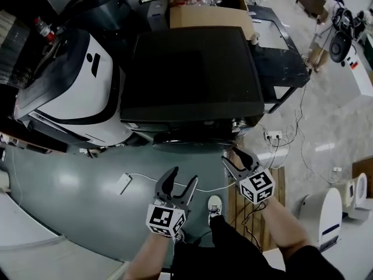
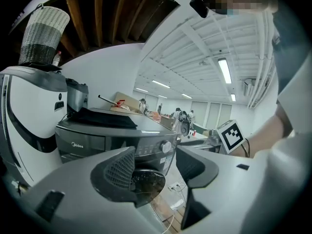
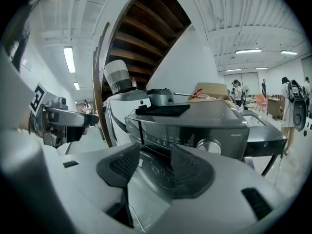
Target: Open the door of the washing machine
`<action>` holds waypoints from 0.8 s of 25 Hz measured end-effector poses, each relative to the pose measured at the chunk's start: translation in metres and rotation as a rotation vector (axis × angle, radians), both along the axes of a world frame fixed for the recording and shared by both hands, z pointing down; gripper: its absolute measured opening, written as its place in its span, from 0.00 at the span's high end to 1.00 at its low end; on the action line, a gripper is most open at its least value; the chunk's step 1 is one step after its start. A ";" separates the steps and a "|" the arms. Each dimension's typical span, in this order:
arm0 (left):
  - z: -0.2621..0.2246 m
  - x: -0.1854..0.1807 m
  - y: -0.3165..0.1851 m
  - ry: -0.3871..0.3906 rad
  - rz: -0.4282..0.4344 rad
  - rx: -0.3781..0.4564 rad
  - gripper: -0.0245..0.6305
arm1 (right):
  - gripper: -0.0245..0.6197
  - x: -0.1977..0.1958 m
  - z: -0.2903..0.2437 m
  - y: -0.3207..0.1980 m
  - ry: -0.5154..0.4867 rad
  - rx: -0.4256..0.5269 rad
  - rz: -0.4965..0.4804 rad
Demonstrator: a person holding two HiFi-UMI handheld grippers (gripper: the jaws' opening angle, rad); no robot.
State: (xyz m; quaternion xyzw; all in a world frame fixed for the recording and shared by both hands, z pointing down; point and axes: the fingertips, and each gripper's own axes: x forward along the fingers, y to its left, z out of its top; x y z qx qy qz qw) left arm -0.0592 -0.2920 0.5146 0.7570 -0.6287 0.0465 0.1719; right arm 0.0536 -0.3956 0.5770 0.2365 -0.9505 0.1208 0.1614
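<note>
The dark grey washing machine (image 1: pixel 192 74) stands in front of me, its flat top filling the middle of the head view. In the left gripper view its round door (image 2: pixel 146 180) shows under the control panel with a silver knob (image 2: pixel 167 146), and it looks closed. My left gripper (image 1: pixel 182 177) is open, held back from the front over the floor. My right gripper (image 1: pixel 238 156) is open and close to the machine's lower front right. In the right gripper view the door's curved rim (image 3: pixel 157 172) lies just beyond the open jaws (image 3: pixel 155 165), not touching that I can tell.
A white appliance (image 1: pixel 76 80) stands against the machine's left side. A cardboard box (image 1: pixel 210 7) sits behind it. A wooden pallet (image 1: pixel 278 185), a power strip (image 1: pixel 273 136) and cables lie at the right. A white cable and plug (image 1: pixel 125 182) lie on the grey floor.
</note>
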 end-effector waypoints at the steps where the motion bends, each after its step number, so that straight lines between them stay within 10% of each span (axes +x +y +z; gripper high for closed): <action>1: 0.005 0.000 -0.003 0.003 -0.004 -0.006 0.56 | 0.65 0.000 0.010 -0.004 0.018 -0.005 -0.009; 20: 0.085 -0.003 -0.033 0.029 -0.059 -0.109 0.56 | 0.65 -0.003 0.180 -0.068 0.280 -0.115 -0.047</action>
